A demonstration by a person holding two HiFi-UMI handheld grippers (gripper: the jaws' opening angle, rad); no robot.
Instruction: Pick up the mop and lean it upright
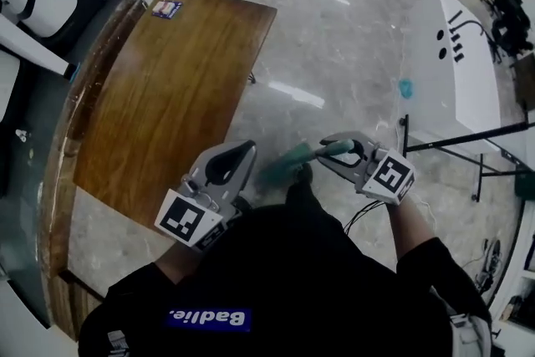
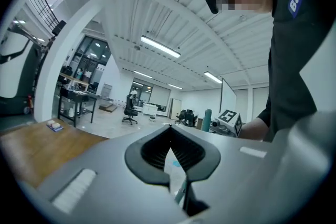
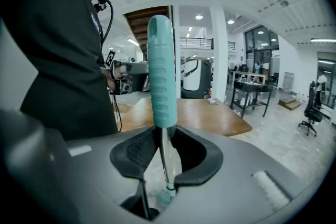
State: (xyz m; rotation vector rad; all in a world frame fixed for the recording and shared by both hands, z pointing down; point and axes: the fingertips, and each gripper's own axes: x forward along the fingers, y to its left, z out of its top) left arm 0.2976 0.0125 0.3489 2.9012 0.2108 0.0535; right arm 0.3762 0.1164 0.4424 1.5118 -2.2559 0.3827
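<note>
The mop has a teal ribbed handle [image 3: 161, 76] on a thin metal pole [image 3: 164, 160], with a teal head [image 3: 165, 196] low down by the floor. My right gripper [image 3: 164, 128] is shut on the pole just under the handle, which stands upright before it. From the head view the handle [image 1: 328, 149] sticks out of the right gripper [image 1: 334, 151], with a blurred teal stretch [image 1: 282, 165] beside it. The left gripper [image 1: 249, 150] hangs to the left, apart from the mop. Its jaws meet at the tips [image 2: 171, 128] with nothing pressed between them.
A wooden table [image 1: 167, 96] lies ahead on the left, with a small card [image 1: 165, 8] at its far end. A white board [image 1: 451, 63] on a black stand [image 1: 468, 138] is at the right. The floor between them is polished stone, with a teal spot [image 1: 406, 88].
</note>
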